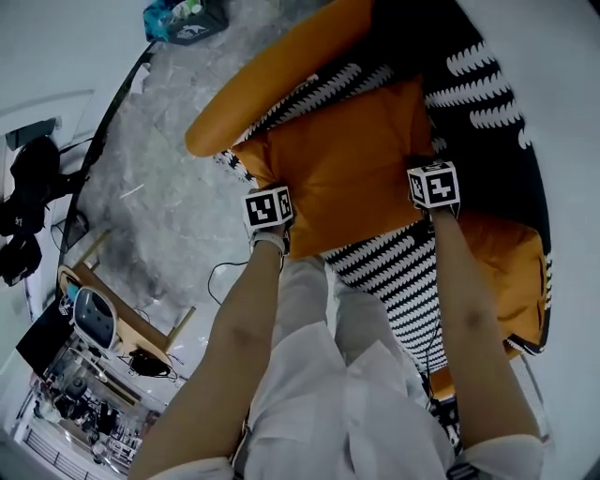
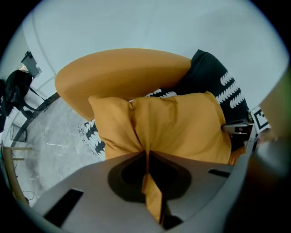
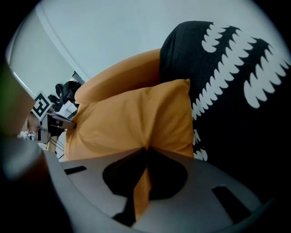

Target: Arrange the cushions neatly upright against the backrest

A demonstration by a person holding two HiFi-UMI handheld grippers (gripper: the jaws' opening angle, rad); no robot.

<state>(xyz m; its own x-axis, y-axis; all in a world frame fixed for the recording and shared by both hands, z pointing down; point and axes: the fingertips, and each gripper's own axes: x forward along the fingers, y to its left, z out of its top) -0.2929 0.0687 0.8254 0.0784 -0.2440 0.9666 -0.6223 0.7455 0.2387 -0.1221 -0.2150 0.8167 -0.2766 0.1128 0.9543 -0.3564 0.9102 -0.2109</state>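
Observation:
An orange cushion (image 1: 347,159) lies on the round chair, in front of its orange backrest (image 1: 272,75). My left gripper (image 1: 270,214) is shut on the cushion's left edge, and a fold of orange cloth is pinched between its jaws (image 2: 147,157). My right gripper (image 1: 433,190) is shut on the right edge, again with cloth pinched in the jaws (image 3: 146,152). A black cushion with white marks (image 1: 487,84) stands behind on the right and fills the right side of the right gripper view (image 3: 236,82). A second orange cushion (image 1: 511,272) lies nearer on the right.
A black-and-white patterned seat cover (image 1: 394,272) shows below the held cushion. The grey marbled floor (image 1: 159,187) lies to the left, with a wooden stool (image 1: 122,319), a black bag (image 1: 28,187) and a loose cable. A teal bundle (image 1: 183,19) sits at the top.

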